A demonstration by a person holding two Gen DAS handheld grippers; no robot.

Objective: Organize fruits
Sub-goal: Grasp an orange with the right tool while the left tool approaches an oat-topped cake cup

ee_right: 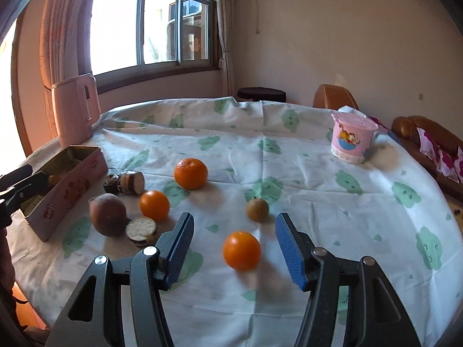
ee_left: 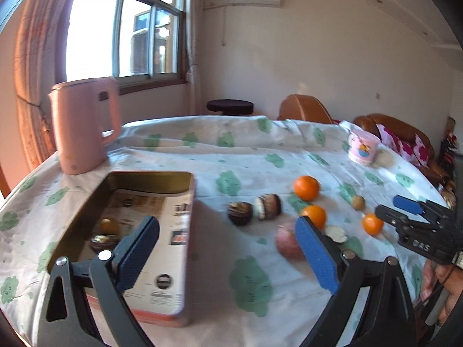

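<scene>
Right tool (ee_right: 233,248): jaws apart, nothing between the pads. The nearest orange (ee_right: 241,250) lies on the worktop (ee_right: 318,190) just ahead of the gap, untouched. Left tool (ee_left: 228,256): jaws wide apart and empty, hanging over the near end of the tin (ee_left: 185,260), where one orange fruit and a dark item already lie.

Still loose on the cloth: two more oranges (ee_right: 191,173) (ee_right: 154,204), a reddish fruit (ee_right: 107,214), a small brown fruit (ee_right: 257,209), and several cut pieces (ee_right: 141,229) that I cannot identify with confidence.

Handling assessment — the nearest orange is round, light and firm, with a skin that gives slightly. I judge it rolls freely on the cloth if nudged off-centre, and a hard squeeze would bruise it. I would take it across its widest part, pads on opposite sides, tool centred so neither pad arrives first.

The small brown fruit sits near, beyond the right pad — clear enough, in my judgement, but I note it as the one thing an off-line approach could knock.
</scene>
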